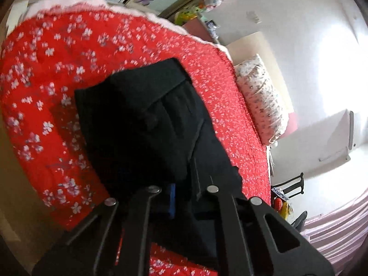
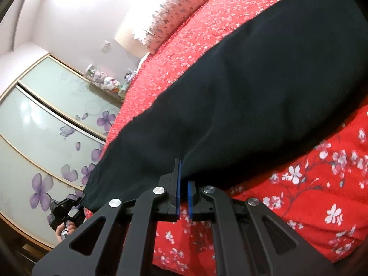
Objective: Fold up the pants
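Note:
Black pants lie along a red bedspread with white blossoms. In the left wrist view the dark cloth is draped over my left gripper. Its fingertips are buried in the cloth, only a strip of blue pad shows, and it is shut on the pants' end. In the right wrist view the pants run as one long band from upper right to lower left. My right gripper is shut on their near edge, its blue pads almost together. The left gripper shows small at the pants' far corner, with a hand behind it.
A patterned pillow lies at the head of the bed by a white wall. Sliding wardrobe doors with purple flowers stand beyond the bed's far side. A shelf of small toys is next to them. A dark chair stands by the bed's corner.

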Motion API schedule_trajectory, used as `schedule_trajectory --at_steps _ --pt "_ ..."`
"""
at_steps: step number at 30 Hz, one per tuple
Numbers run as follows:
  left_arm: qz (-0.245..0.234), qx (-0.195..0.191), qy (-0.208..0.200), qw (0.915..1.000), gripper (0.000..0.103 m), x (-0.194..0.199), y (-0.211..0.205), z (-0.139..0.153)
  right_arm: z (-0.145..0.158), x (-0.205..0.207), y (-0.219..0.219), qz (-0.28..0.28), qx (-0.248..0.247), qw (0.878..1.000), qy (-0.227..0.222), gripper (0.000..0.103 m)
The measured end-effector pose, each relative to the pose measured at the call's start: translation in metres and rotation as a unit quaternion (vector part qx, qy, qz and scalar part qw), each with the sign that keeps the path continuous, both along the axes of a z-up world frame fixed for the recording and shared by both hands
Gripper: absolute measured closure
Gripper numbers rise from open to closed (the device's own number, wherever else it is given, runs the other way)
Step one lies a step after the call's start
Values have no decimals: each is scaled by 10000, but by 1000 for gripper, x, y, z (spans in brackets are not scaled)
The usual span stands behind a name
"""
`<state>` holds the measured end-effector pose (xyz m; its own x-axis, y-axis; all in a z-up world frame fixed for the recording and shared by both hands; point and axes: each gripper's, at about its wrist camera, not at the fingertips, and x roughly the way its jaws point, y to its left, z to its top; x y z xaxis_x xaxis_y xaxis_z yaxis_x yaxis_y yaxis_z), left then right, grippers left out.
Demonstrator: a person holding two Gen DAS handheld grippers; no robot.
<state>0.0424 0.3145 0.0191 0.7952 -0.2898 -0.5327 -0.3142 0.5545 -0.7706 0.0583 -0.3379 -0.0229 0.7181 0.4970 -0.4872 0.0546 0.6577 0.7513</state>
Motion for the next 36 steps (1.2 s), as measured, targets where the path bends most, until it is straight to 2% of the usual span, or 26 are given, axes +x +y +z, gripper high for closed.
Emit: schedule_trajectory --at_steps 4,7,9,11,14,15,16,18,19,21,22,23,25,28,30,31,33,36 --pt "-26 33 -185 9998 95 -20 4 0 9 -5 -1 74 48 9997 -246 99" --pt "16 -10 67 10000 93 -13 8 -22 -5 3 5 132 -214 9995 207 99" --pt "74 -142 100 9998 89 -6 9 -40 -2 4 7 144 -373 9990 217 99" --pt "127 -174 84 9997 86 -7 8 -39 2 2 9 213 -490 9982 269 93" --pt "38 349 126 9993 77 -11 2 -22 12 -7 3 336 -403 9973 512 87" --pt "29 582 96 9983 69 -14 0 -13 15 -14 -4 335 -303 9976 524 85" --pt "70 777 34 9969 55 -18 -1 -5 20 -23 -14 247 -146 9985 466 82" --pt "219 1252 -153 9918 40 -29 -8 15 27 -35 -39 -32 232 9991 349 72" --pt "207 1464 -288 9886 36 -33 -16 25 34 -42 -62 -320 345 9985 290 61" --pt "-46 1751 -555 9830 29 -37 -38 45 48 -51 -99 -949 124 9953 165 58" --pt "-169 1819 -648 9810 22 -38 -47 51 55 -57 -120 -1360 -83 9906 147 58" --pt "-323 1878 -756 9788 19 -37 -60 57 60 -64 -144 -1806 -227 9832 129 58" --pt "-765 1944 -978 9730 16 -31 -95 66 61 -78 -196 -2830 -434 9571 449 59" --pt "-1120 2037 -923 9682 16 -13 -131 59 51 -87 -247 -3516 -439 9309 885 60" --pt "-1193 2131 -704 9671 17 -1 -143 47 43 -88 -263 -3607 -333 9263 1039 60" --pt "-1219 2150 -554 9674 20 5 -146 41 39 -88 -267 -3563 -227 9281 1054 60" --pt "-1198 1931 -437 9728 20 8 -137 33 36 -84 -262 -3199 -150 9431 901 60" --pt "-909 1590 -460 9820 20 4 -108 34 35 -82 -255 -3066 -371 9476 819 60"
